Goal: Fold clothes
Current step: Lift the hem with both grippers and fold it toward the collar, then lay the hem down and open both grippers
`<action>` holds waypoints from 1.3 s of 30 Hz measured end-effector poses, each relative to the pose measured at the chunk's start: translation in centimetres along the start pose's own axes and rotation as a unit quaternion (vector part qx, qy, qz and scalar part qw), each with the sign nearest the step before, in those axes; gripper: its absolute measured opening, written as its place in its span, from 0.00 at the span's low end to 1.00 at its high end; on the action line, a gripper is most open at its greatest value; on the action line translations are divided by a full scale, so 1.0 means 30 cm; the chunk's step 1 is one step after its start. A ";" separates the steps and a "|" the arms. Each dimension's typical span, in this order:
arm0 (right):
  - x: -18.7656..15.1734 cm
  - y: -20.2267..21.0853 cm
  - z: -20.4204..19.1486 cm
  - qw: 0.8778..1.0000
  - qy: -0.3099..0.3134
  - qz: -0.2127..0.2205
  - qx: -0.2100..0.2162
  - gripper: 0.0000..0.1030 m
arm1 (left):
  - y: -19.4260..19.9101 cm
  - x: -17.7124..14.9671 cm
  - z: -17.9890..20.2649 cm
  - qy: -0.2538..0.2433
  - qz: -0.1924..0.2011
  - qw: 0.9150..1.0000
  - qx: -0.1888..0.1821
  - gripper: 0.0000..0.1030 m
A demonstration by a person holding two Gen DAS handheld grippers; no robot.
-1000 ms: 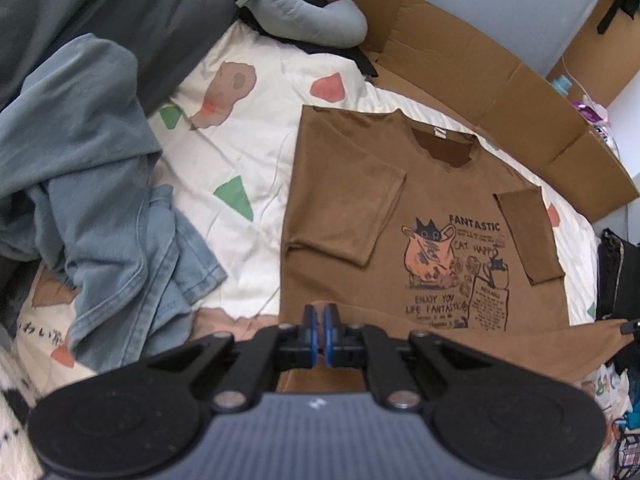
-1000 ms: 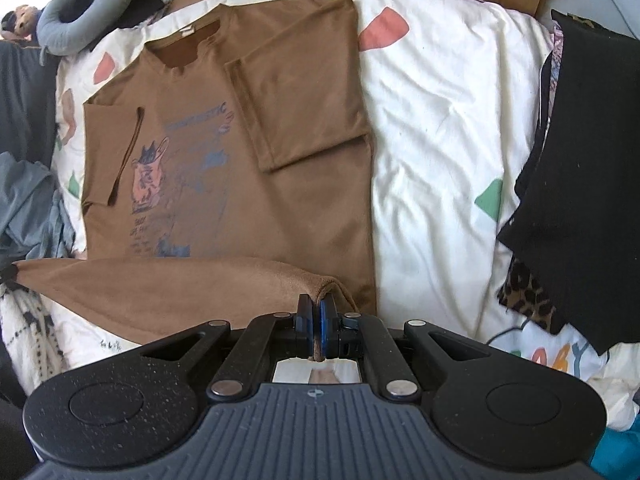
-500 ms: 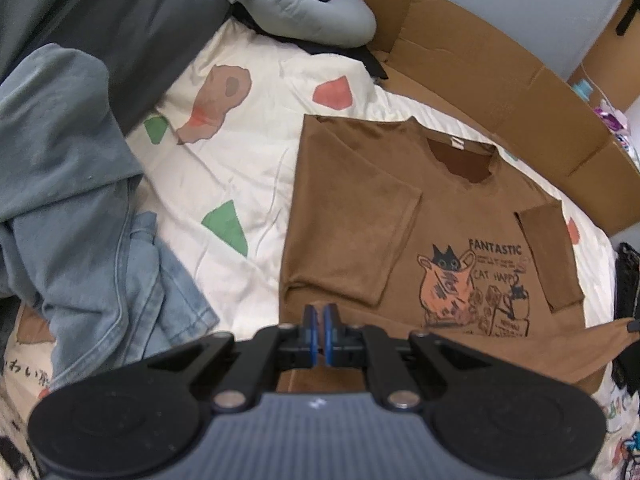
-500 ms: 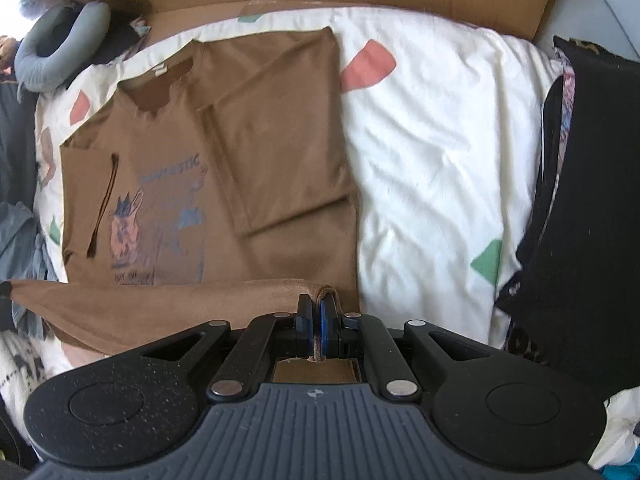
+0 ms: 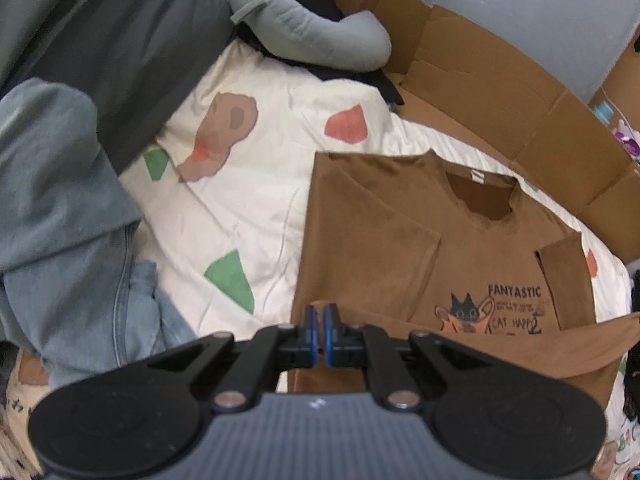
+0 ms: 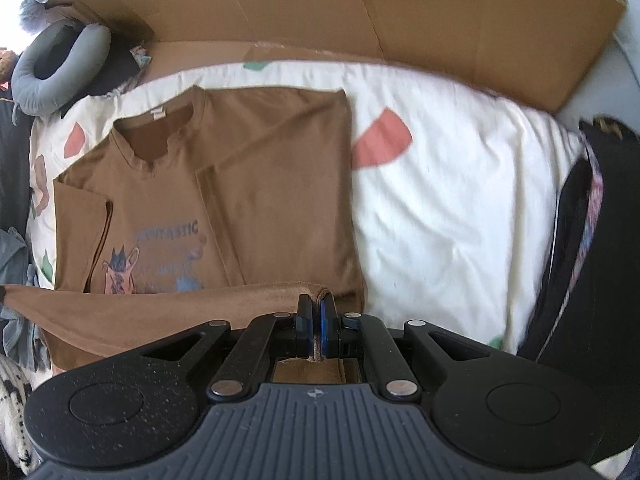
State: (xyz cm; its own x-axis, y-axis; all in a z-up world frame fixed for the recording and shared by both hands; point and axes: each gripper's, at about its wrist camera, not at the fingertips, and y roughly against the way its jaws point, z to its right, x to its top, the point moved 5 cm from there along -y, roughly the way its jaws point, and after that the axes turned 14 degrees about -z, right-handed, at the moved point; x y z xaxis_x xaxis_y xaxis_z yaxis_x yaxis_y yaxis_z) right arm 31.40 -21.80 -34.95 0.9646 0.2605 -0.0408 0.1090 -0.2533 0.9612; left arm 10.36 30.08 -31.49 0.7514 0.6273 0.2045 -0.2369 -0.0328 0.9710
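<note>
Bed: the white quilted bed cover with coloured patches (image 5: 256, 216) carries everything; flattened brown cardboard sheets (image 6: 360, 12) stand along its far edge.
Shirt: the brown short-sleeved T-shirt with a cat print (image 6: 256, 184) lies face up in the middle of the bed, collar toward the cardboard edge.
Done: both sleeves are already turned in over the chest, so the shirt makes a narrow rectangle; the hem is lifted off the bed and stretched in a band between the two grippers.
Left to do: by my judgement the hem must still be carried up to the collar and laid flat, perhaps with one more fold after; the grey-blue denim garment (image 5: 60, 220) heaped at the bed's left edge and the black clothing pile (image 6: 580, 240) at its right edge look unfolded.
Change from earlier: the hem band now covers most of the cat print, of which only the top and the word FANTASTIC show; a second ago the whole print lay open. The collar and the cardboard edge sit nearer in both views, so the fold has advanced toward the far edge.
Left gripper (image 5: 319, 330): its blue fingers are pressed together, pinching the hem's left corner.
Right gripper (image 6: 316, 328): its fingers are pressed together on the hem's right corner, cloth bunched between them.
</note>
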 end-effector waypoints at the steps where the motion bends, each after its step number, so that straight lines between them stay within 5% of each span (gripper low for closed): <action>1: 0.014 0.004 -0.003 1.000 0.001 0.002 -0.002 0.01 | 0.000 0.011 0.003 0.000 0.002 1.000 0.001 0.04; 18: 0.159 -0.055 0.007 0.999 -0.025 0.014 -0.036 0.02 | -0.088 0.172 0.048 0.005 0.020 1.000 0.020 0.04; 22: 0.172 -0.037 0.014 0.998 -0.043 0.028 -0.035 0.06 | -0.078 0.171 0.056 0.005 0.024 0.999 0.031 0.11; 26: 0.166 0.044 0.017 0.998 -0.040 0.035 -0.044 0.41 | -0.012 0.159 0.059 -0.004 0.039 0.999 0.028 0.26; 32: 0.096 0.238 0.002 0.998 -0.008 0.024 -0.055 0.42 | 0.111 0.119 0.066 -0.017 0.049 0.999 0.009 0.34; 39: 0.062 0.489 -0.033 0.999 0.041 0.018 -0.006 0.65 | 0.320 0.037 0.086 -0.071 0.054 0.996 0.024 0.45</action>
State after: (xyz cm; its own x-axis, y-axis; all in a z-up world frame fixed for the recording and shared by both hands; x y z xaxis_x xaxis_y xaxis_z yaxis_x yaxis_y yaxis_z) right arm 34.56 -24.12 -20.65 0.9447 0.3274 0.0164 0.0706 -0.2521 0.9651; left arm 10.50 28.45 -21.63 0.8034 0.5017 0.3209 -0.2949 -0.1330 0.9462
